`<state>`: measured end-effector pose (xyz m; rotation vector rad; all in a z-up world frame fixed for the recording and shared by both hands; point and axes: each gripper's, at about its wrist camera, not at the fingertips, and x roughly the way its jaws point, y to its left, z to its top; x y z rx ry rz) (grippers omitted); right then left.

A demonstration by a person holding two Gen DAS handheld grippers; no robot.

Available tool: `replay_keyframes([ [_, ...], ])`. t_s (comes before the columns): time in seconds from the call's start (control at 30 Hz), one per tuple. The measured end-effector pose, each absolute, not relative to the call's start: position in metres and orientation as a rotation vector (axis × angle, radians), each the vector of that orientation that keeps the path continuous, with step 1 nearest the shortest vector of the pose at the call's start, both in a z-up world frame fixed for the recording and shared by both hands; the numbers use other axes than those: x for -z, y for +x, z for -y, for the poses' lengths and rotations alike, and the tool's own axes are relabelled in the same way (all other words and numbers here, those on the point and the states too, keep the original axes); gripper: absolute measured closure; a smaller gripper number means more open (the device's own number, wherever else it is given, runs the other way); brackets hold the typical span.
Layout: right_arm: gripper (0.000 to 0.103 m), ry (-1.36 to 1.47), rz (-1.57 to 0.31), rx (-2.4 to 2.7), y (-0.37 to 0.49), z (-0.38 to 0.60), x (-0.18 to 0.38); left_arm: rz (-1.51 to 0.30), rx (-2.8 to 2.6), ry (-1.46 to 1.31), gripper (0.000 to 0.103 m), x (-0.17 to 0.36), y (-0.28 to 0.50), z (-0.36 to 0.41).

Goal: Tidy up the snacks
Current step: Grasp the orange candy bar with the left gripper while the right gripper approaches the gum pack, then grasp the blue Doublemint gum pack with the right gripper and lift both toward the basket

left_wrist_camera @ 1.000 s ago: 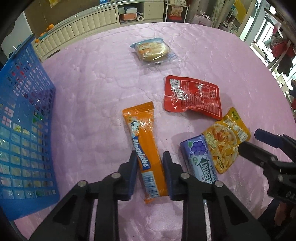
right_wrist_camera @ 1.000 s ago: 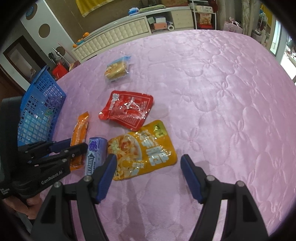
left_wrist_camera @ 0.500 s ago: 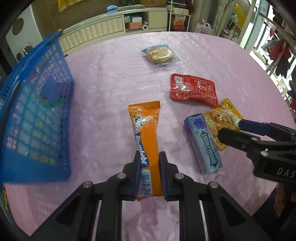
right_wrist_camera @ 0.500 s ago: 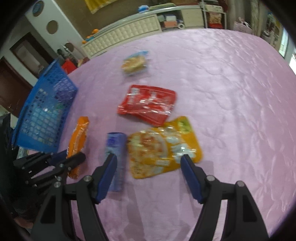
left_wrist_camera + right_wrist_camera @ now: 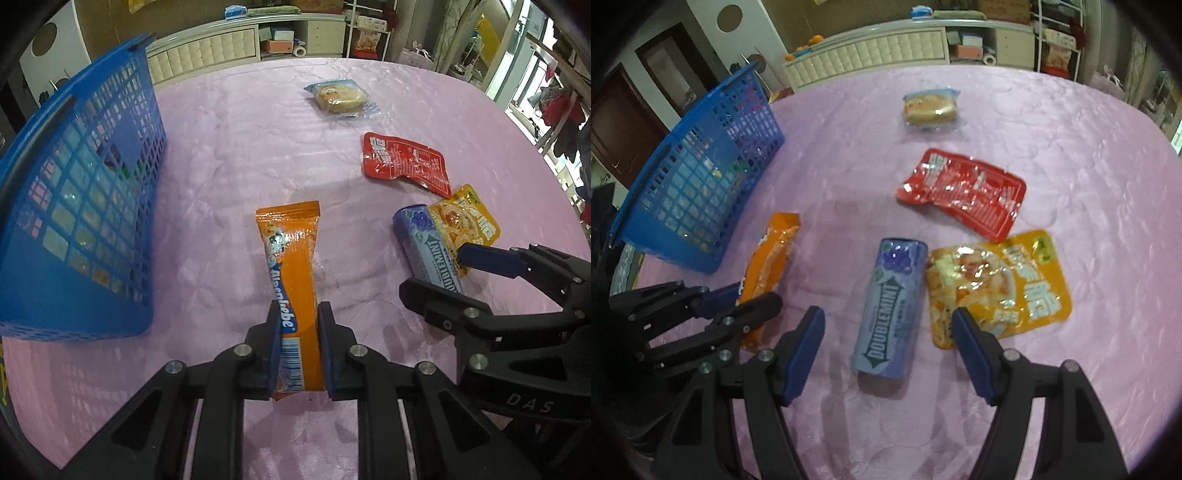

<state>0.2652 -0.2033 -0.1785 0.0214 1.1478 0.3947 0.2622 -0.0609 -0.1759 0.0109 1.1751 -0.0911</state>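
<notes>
A pink quilted counter (image 5: 240, 155) holds scattered snacks and a blue plastic basket (image 5: 74, 206), which stands at the far left edge. The left tongs (image 5: 295, 332) are clamped on the near end of a long orange candy bar (image 5: 291, 258), pads pressing both its sides; the bar points away toward the middle of the counter, just right of the basket. To its right, the right tongs (image 5: 888, 347) stand wide apart and hold nothing, with their blue pads on either side of the near end of a purple gum pack (image 5: 890, 306) that lies flat on the counter. Touching the gum pack's right side is a yellow snack pouch (image 5: 1001, 284), and the right pad sits over that pouch's near left corner. Farther back lies a red foil pouch (image 5: 964, 192), just beyond the yellow one. Farthest away, apart from the rest, sits a small cake in a clear wrapper (image 5: 931, 109). White cabinets (image 5: 871, 51) line the wall behind the counter.
</notes>
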Motion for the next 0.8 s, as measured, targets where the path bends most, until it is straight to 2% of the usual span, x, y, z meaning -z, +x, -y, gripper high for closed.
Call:
replay_keyframes([
  [0.03,0.029,0.023,-1.147,-0.393,0.266,0.203,0.178,-1.176,0.09,0.006,0.086,0.177,0.262,0.06],
  [0.1,0.037,0.036,-1.157,-0.405,0.268,0.201,0.179,-1.179,0.091,0.003,0.086,0.178,0.262,0.059],
  [0.2,0.044,-0.028,-1.151,-0.375,0.268,0.194,0.181,-1.178,0.089,0.011,0.086,0.18,0.263,0.059],
  [0.43,0.048,-0.099,-1.139,-0.38,0.27,0.187,0.184,-1.167,0.078,0.044,0.087,0.182,0.266,0.066],
  [0.5,0.058,-0.125,-1.131,-0.378,0.264,0.184,0.183,-1.168,0.078,0.033,0.087,0.183,0.266,0.066],
  [0.57,0.063,-0.103,-1.133,-0.388,0.264,0.185,0.184,-1.169,0.08,0.029,0.087,0.183,0.266,0.066],
  [0.8,0.067,-0.001,-1.117,-0.412,0.256,0.203,0.177,-1.158,0.09,0.008,0.087,0.172,0.256,0.066],
])
